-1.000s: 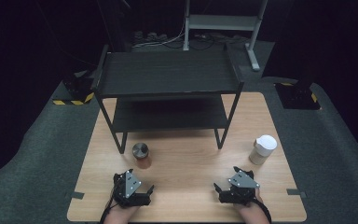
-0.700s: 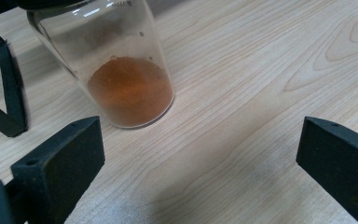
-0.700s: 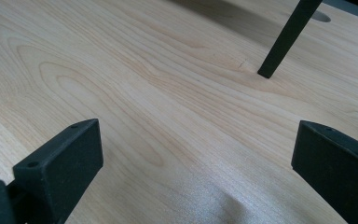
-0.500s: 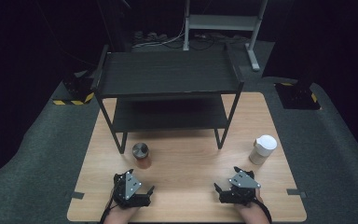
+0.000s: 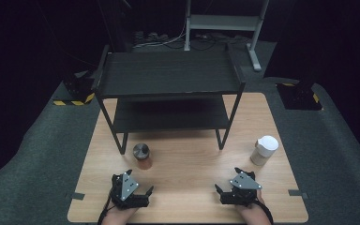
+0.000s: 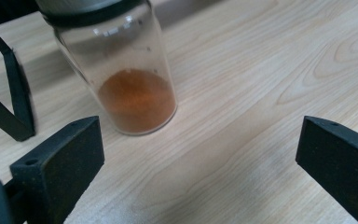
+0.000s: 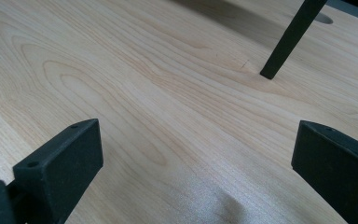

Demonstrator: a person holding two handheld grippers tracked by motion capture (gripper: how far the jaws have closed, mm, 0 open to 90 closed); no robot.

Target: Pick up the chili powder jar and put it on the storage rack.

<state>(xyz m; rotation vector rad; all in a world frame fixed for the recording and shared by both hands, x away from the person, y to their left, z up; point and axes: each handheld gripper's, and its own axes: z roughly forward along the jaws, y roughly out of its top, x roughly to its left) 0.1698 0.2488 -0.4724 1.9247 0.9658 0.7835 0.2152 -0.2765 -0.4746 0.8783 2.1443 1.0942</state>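
A glass jar (image 5: 141,155) with a metal lid and orange powder at its bottom stands on the wooden table (image 5: 187,159), just in front of the rack's left front leg. My left gripper (image 5: 139,181) rests near the table's front edge, open, a short way before the jar. In the left gripper view the jar (image 6: 135,88) stands ahead and to the left, outside the wide gap of the left gripper (image 6: 200,144). My right gripper (image 5: 227,179) is open at the front right. In its own view the right gripper (image 7: 196,144) has bare wood between the jaws.
A black two-level rack (image 5: 168,75) fills the back half of the table; one of its legs (image 7: 289,39) stands ahead of the right gripper. A white lidded container (image 5: 264,150) sits at the right edge. Dark floor surrounds the table.
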